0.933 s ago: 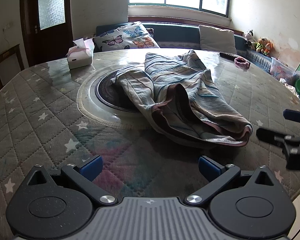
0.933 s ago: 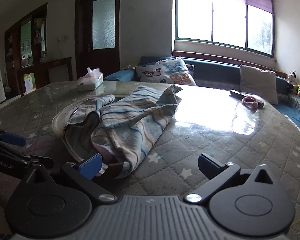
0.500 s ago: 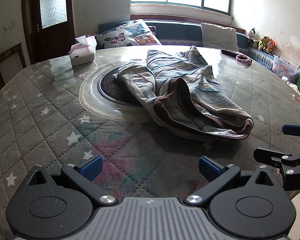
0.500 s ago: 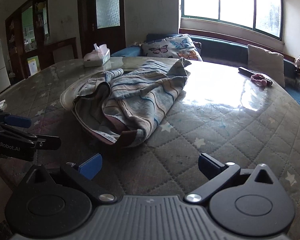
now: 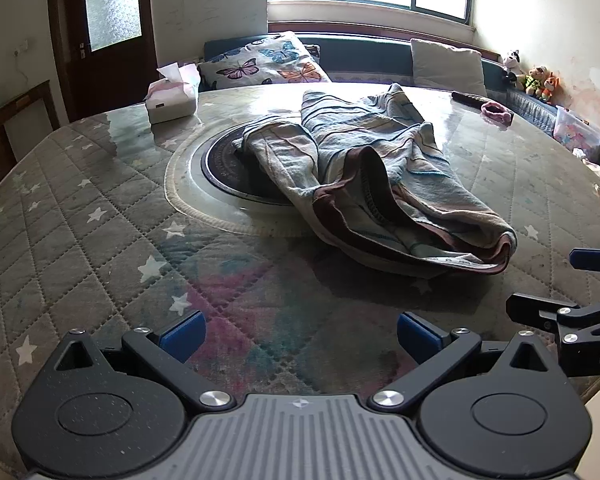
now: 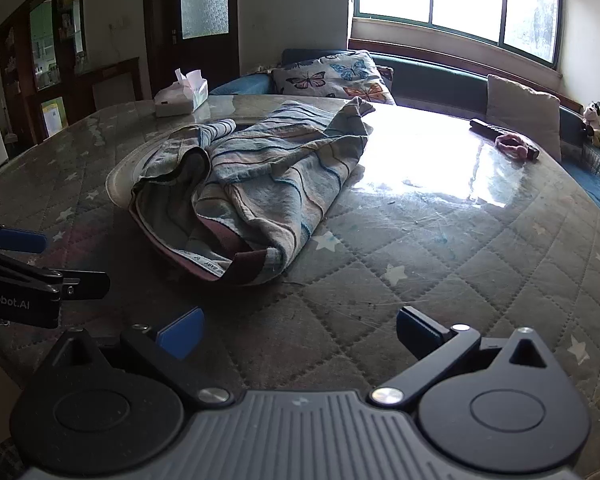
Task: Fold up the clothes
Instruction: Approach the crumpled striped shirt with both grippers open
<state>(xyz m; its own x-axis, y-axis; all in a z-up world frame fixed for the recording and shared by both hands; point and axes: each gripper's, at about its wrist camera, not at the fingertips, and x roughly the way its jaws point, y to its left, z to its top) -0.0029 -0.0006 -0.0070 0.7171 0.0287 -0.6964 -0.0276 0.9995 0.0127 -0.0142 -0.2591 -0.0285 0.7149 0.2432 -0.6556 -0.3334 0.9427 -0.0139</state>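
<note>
A striped blue-grey garment with a maroon hem lies crumpled in the middle of the round quilted table, partly over the dark turntable disc. The same garment fills the centre of the right wrist view. My left gripper hovers open near the table's front edge, short of the garment, nothing between its blue pads. My right gripper is open too, in front of the garment's hem. Each gripper shows at the side of the other's view: the right gripper and the left gripper.
A tissue box stands at the far left of the table. A dark remote and a pink hair tie lie at the far right. Behind are a bench with cushions, soft toys, a dark door and a window.
Both grippers have drawn back from the garment and lifted a little, so it looks smaller and farther. The garment itself has not moved. Both stay open.
</note>
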